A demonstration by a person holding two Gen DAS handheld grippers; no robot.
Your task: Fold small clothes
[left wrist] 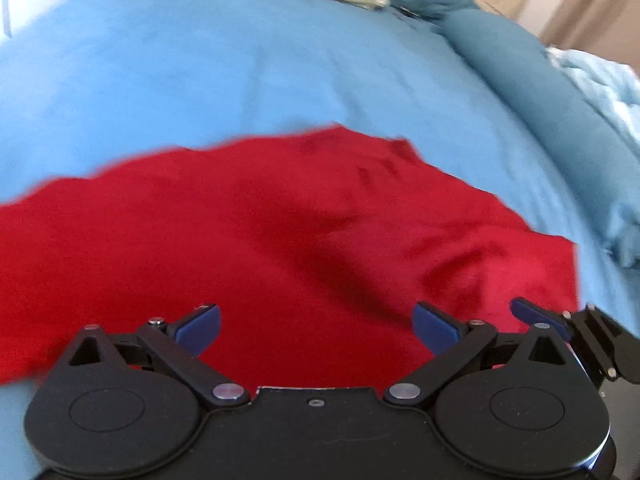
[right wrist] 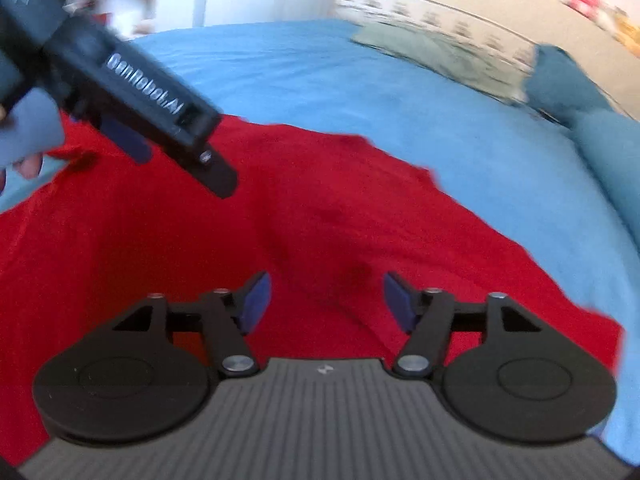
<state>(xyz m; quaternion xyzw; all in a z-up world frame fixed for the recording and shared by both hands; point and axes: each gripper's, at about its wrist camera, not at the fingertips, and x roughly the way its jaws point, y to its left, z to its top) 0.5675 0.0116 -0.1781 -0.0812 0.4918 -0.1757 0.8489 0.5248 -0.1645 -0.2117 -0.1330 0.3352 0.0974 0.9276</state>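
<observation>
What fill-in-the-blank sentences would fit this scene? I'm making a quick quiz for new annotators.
1. The garment lying on the bed is ____ in colour.
2. The sheet under it is ____.
3. Both the left gripper and the right gripper have their jaws ____.
4. The gripper pads are dark ____.

Missing words: red; blue; open; blue
</observation>
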